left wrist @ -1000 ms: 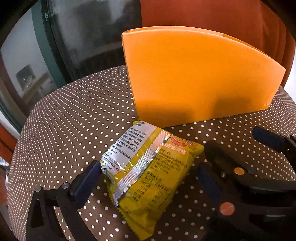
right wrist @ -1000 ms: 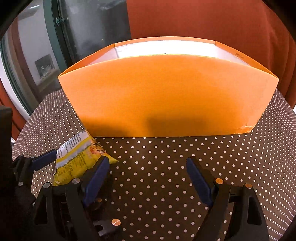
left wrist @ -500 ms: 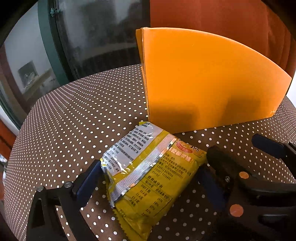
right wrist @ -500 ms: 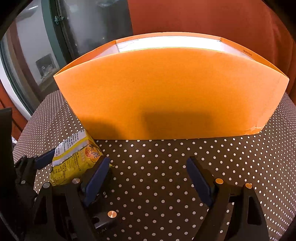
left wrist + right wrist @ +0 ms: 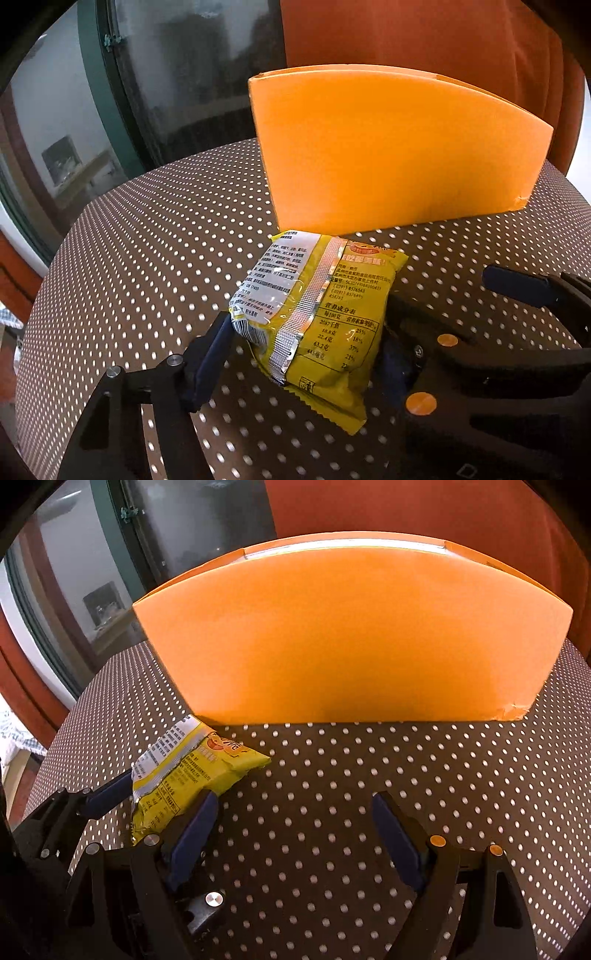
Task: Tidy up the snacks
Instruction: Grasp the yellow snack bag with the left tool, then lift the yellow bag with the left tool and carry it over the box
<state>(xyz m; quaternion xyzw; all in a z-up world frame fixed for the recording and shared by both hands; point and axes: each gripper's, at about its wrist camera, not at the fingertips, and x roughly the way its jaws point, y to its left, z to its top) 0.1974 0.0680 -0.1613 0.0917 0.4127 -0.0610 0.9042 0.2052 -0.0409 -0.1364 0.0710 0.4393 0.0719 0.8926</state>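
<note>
Your left gripper (image 5: 306,350) is closing its blue-padded jaws on the packet (image 5: 317,310), a crinkly yellow foil pillow with a silver seam, lying just near of the box (image 5: 399,147), smooth orange card. Your right gripper (image 5: 291,834) gapes, released, over dotted brown cloth (image 5: 332,775).

The left gripper (image 5: 303,350) has slid closer around the yellow packet (image 5: 314,317). Its fingers (image 5: 212,354) were wide apart before and are closing now, squeezing the packet's sides. The packet looks puffed up.
</note>
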